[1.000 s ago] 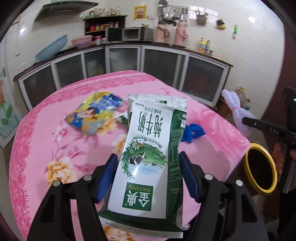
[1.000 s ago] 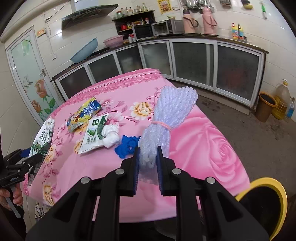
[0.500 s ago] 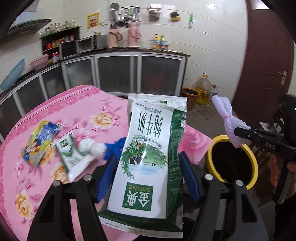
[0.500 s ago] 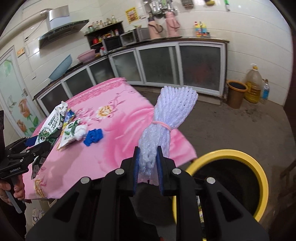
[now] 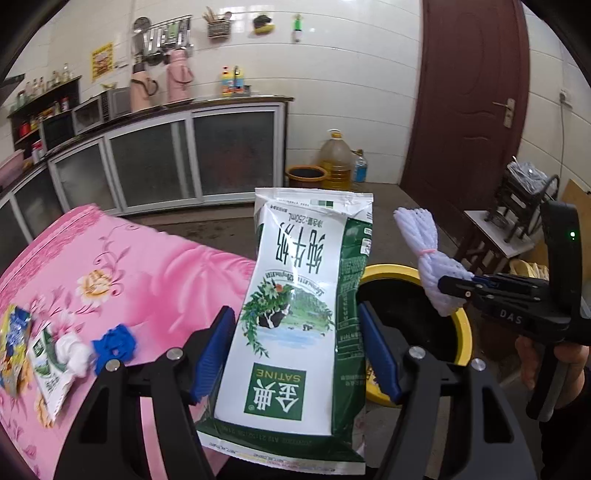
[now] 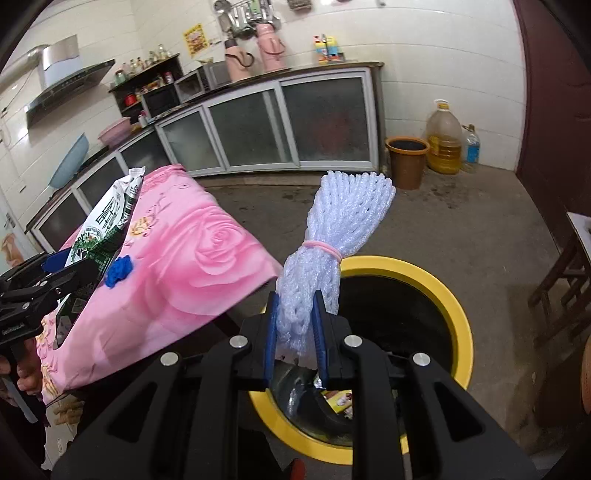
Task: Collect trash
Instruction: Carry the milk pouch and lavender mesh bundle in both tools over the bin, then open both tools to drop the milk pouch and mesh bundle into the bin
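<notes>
Left wrist view: the left gripper [image 5: 297,350] clamps a milk pouch [image 5: 295,314]. The bin [image 5: 410,325] lies just ahead and to its right, so nothing is dropped yet. Left of the fingers, on the table [image 5: 155,280], a blue scrap [image 5: 114,345], a second pouch [image 5: 48,369] and a snack wrapper [image 5: 13,354] still wait. A second ago the table filled this view.

Right wrist view: the right gripper [image 6: 295,332] pinches a foam net [image 6: 332,240] directly over the bin [image 6: 458,317], which probably already holds some rubbish. Earlier the net hung over the tablecloth.

Home kitchen: range hood [image 6: 66,83], counter cabinets [image 6: 266,125], hanging utensils [image 5: 162,35]
</notes>
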### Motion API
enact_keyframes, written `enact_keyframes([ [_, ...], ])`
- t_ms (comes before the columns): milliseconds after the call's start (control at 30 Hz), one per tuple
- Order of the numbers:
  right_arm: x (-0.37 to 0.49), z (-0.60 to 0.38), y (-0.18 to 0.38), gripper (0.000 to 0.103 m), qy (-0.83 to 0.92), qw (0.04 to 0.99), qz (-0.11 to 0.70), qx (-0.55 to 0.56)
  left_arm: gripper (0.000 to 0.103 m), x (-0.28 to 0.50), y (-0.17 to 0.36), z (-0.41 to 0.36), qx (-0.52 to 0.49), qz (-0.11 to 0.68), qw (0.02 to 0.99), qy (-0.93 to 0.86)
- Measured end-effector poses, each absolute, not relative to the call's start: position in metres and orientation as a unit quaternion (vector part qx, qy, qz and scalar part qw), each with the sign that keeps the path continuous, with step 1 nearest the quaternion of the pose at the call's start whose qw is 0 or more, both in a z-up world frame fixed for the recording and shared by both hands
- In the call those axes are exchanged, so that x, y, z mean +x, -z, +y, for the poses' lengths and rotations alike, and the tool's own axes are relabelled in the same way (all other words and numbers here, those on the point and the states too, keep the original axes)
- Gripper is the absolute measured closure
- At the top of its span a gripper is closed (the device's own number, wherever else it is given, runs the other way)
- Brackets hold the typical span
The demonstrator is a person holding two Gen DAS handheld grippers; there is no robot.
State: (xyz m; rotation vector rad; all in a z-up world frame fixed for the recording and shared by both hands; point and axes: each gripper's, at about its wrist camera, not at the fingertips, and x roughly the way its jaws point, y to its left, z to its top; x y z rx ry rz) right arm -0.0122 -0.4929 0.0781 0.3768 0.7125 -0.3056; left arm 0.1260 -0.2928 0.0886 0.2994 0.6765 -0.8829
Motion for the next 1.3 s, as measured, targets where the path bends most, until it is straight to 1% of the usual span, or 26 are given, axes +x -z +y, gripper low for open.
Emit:
enact_keyframes([
  [433,-0.031,-0.526,-0.047,0.086,0.179,0.888,0.366,0.214,0.038,0.114,-0.065,-0.353,0.16,0.333,0.811,0.454],
  [700,-0.043,-0.528,-0.033,0.086,0.186,0.879,0.379,0.221,0.038,0.115,-0.05,-0.373,0.17,0.346,0.798,0.464],
  [1300,-0.032,-0.527,-0.005,0.085,0.181,0.851,0.43,0.24,0.037,0.12,-0.012,-0.414,0.169,0.378,0.773,0.48],
])
